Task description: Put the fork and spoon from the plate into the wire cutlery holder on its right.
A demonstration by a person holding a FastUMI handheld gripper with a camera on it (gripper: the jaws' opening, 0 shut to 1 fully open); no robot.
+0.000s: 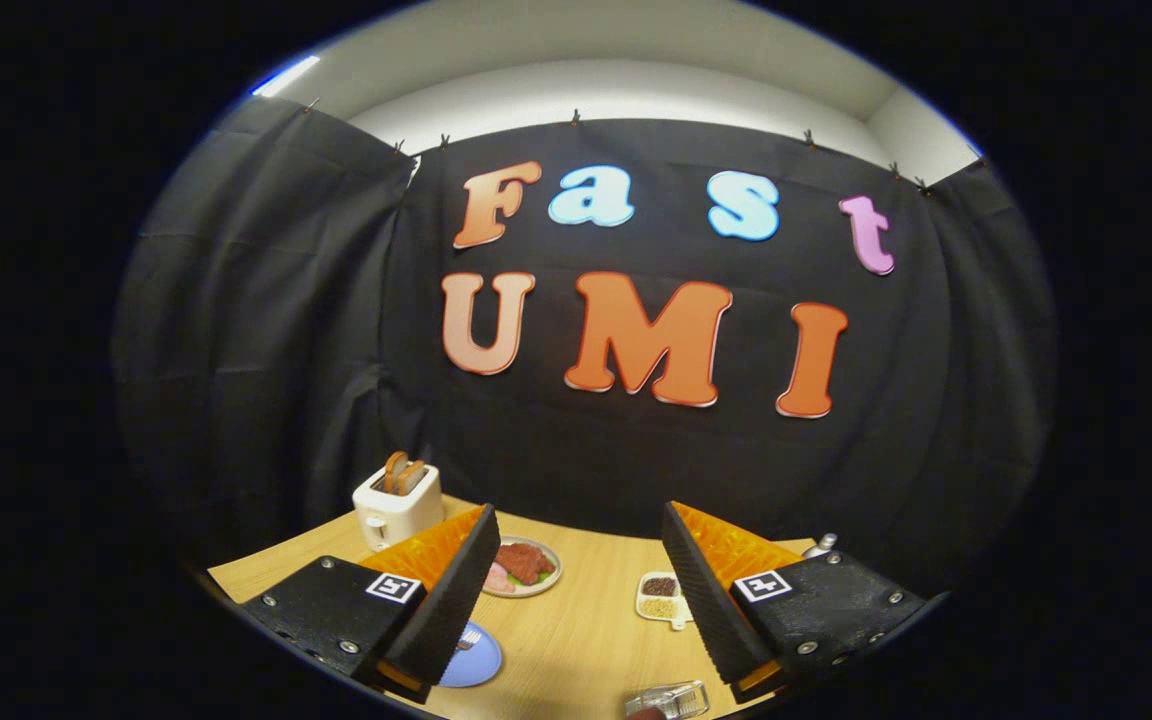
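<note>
The gripper (576,600) is hovering above the pale wooden table (586,630) with its fingers spread wide apart and nothing between them, so it is released and carrying nothing.

Nearest, at the table's near edge and just ahead of the gap between the fingers, a small clear wire-like object (671,700) is poking into view; it may be the wire cutlery holder, though too little of it is showing to be sure. Beside the left finger, also close to the near edge, a round blue plate (476,655) is lying partly hidden by that finger. A dark shape is sitting on it, possibly the fork and spoon, but they are too small and too covered to tell apart.

Further in, toward the middle of the table, a round pale plate with red meat slices (523,567) is lying just beyond the left finger, and a small white divided dish of dark and yellow grains (660,597) is lying beside the right finger. At the far left corner a cream toaster with two browned slices (397,505) is standing.

The task appears not yet begun. The main risk, in my judgement, is that the cutlery is sitting under the left finger, so a descent may be landing on the plate rim and tipping it
</note>
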